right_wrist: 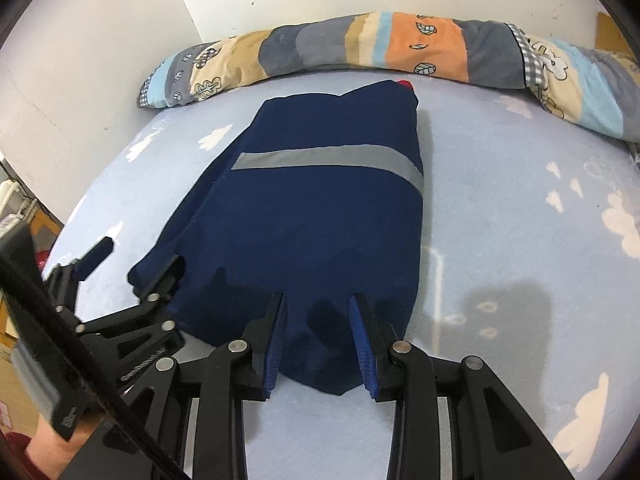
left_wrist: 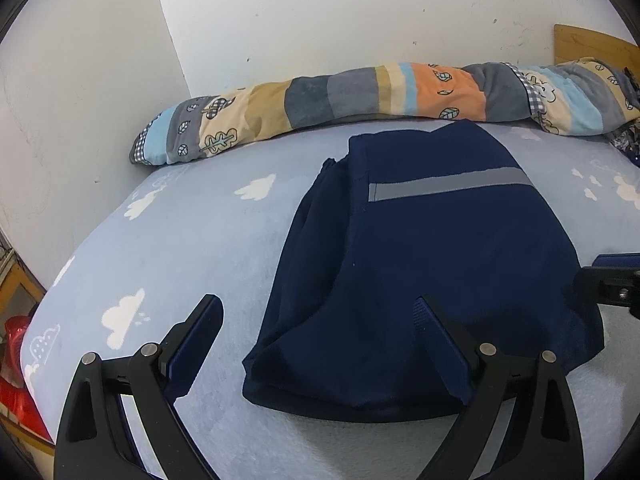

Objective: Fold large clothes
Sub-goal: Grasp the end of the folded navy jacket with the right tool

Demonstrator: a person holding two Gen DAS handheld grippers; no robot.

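A folded navy garment [left_wrist: 440, 240] [right_wrist: 320, 220] with a grey reflective stripe [left_wrist: 448, 186] [right_wrist: 328, 158] lies flat on the light blue cloud-print bed sheet [left_wrist: 180, 240] [right_wrist: 520, 220]. My left gripper [left_wrist: 318, 308] [right_wrist: 138, 264] is open wide at the garment's near left corner; one finger hovers over the cloth, the other over bare sheet. My right gripper [right_wrist: 318, 300] straddles the garment's near edge, jaws apart, pads clear of the cloth. Only a part of it shows at the right edge of the left wrist view [left_wrist: 612, 284].
A rolled patchwork quilt [left_wrist: 360, 96] [right_wrist: 400, 40] lies along the white wall behind the garment. A wooden headboard [left_wrist: 592, 44] stands at the far right. Something red [left_wrist: 16, 360] sits beyond the bed's left edge. A hand [right_wrist: 44, 452] shows at the lower left.
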